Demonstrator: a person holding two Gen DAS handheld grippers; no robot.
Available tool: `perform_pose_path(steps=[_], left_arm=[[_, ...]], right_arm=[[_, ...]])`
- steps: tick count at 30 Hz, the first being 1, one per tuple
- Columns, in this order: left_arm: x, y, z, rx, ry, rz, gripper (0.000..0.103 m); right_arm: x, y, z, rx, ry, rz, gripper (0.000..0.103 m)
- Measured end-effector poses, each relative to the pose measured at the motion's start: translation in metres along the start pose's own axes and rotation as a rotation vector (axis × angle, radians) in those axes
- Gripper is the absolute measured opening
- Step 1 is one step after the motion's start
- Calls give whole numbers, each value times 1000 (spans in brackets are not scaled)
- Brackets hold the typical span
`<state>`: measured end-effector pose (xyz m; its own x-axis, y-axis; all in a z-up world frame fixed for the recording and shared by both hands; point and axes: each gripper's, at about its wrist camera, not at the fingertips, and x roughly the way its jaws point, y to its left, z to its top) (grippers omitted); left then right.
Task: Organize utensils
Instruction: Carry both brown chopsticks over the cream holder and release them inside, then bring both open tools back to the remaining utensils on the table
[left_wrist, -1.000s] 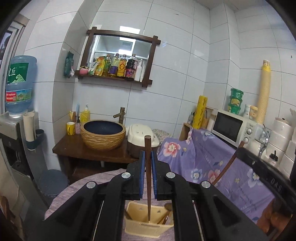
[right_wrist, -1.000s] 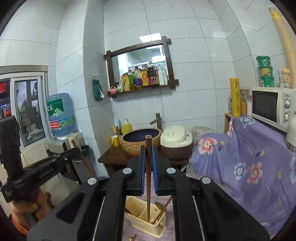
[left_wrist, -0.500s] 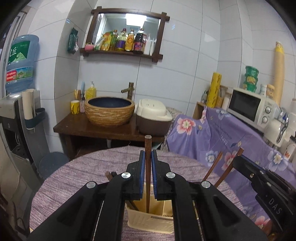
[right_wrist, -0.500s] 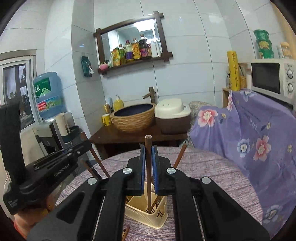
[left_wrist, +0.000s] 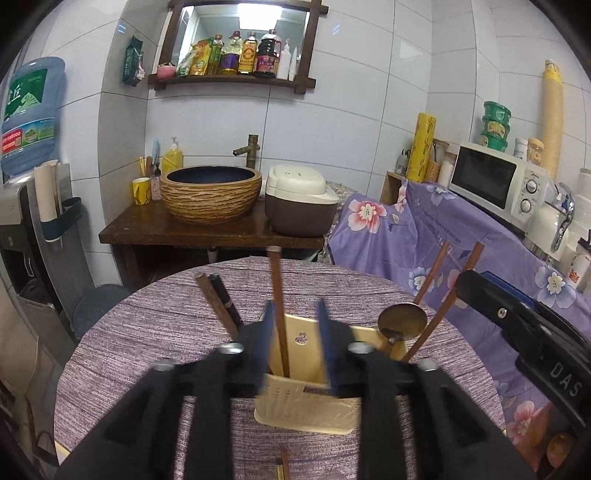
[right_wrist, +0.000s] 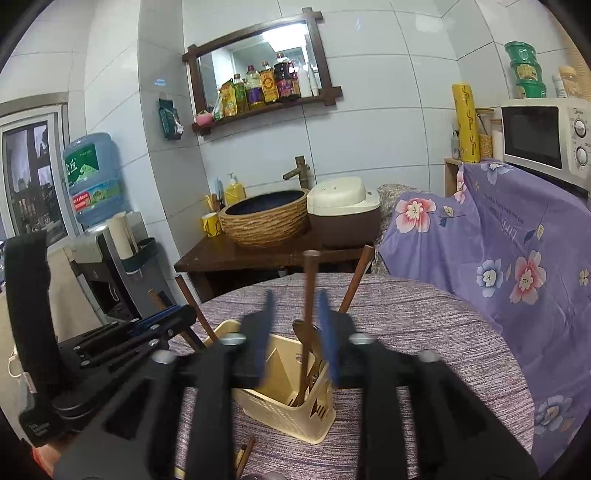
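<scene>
A cream plastic utensil holder (left_wrist: 310, 402) (right_wrist: 288, 398) stands on the round purple-clothed table (left_wrist: 147, 332). My left gripper (left_wrist: 297, 334) is open just above it; a brown chopstick (left_wrist: 277, 306) stands free in the holder's left compartment between the jaws. My right gripper (right_wrist: 295, 332) is open too, with a brown chopstick (right_wrist: 308, 302) standing free in the right compartment. Several other chopsticks (left_wrist: 218, 306) and a spoon (left_wrist: 402, 318) lean in the holder.
Loose chopsticks lie on the cloth in front of the holder (right_wrist: 245, 456). Behind the table are a wooden stand with a woven basin (left_wrist: 212, 195) and a rice cooker (left_wrist: 301, 205). A flower-print cloth (left_wrist: 424, 240) and a microwave (left_wrist: 495, 181) are on the right.
Both grippers came down over the holder and opened. Each chopstick left its jaws and now stands in the holder.
</scene>
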<state>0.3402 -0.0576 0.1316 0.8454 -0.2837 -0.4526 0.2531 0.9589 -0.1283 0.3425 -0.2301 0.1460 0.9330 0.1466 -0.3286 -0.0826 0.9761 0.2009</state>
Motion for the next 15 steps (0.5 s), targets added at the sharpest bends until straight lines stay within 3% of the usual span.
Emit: perform_pose_path(steps=[1,4,6,11,15], left_arm=[[-7,1,-3,-2,-16,4,54],[-28,7,-14,9,-36,30,64],[-41,13,-28,19,-15,54,73],[-57,25,-78,66,78,130,75],[-64,42,-125,58,152,199,74]], right_arm=[[-5,1,-2,-3,-19,-9,68],[-18,6,-8,-37,-33,-31,69],[-26,9,-15,-56,-16,-57,77],[-35,27,-61,-188,109,-132,94],[-25,38,-128,-234,311,-140,96]])
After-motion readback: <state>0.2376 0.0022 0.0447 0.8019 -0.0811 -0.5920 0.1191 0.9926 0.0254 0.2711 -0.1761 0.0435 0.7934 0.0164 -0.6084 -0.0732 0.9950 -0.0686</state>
